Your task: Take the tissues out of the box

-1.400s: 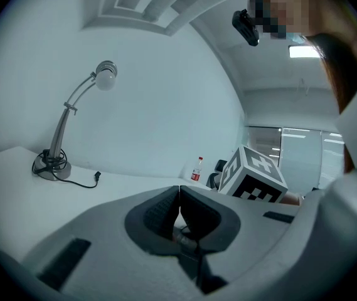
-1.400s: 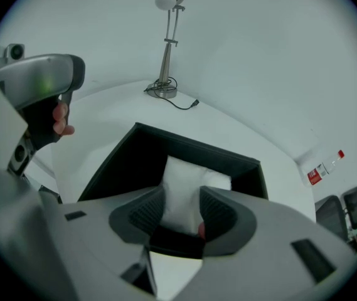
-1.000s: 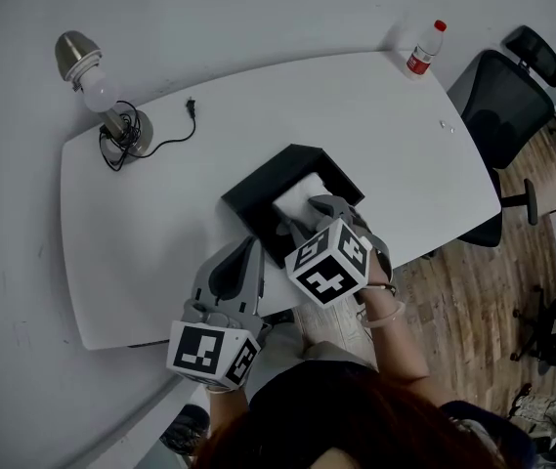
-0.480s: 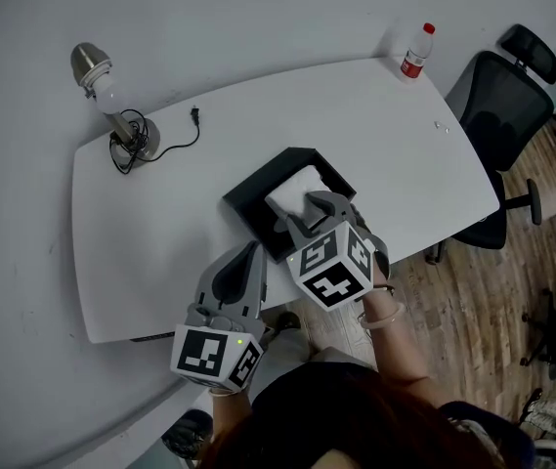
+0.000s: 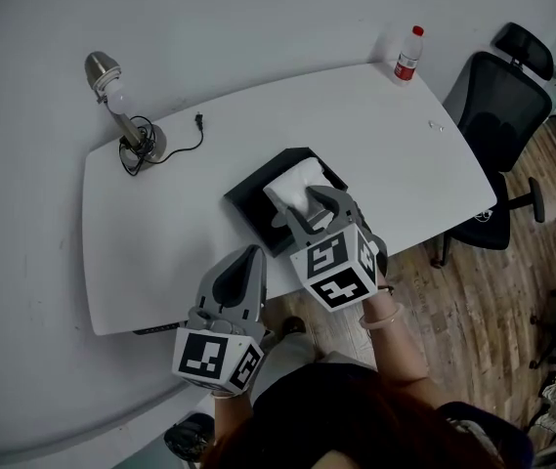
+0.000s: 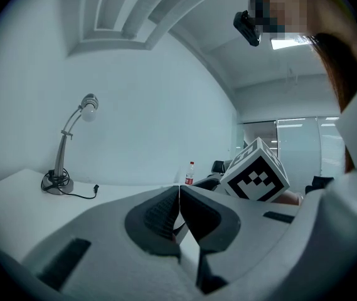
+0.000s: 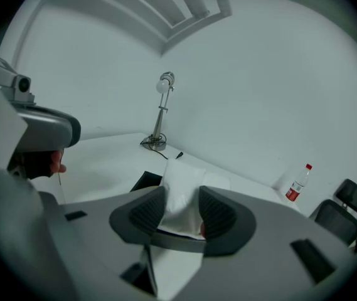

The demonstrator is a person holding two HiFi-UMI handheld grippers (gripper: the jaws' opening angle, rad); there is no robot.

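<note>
Right claw (image 7: 181,211) pinches a white tissue (image 7: 179,187) between its pads. The sheet rises from the black box (image 5: 253,203) just ahead of and below it on the surface (image 5: 160,252). Left claw (image 6: 179,200), pressed together and empty, hovers to its left, apart from the box.

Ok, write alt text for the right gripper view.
The right gripper pinches a white tissue between its jaws, above a black tissue box on a white table. Behind stand a desk lamp and a red-labelled bottle.
</note>
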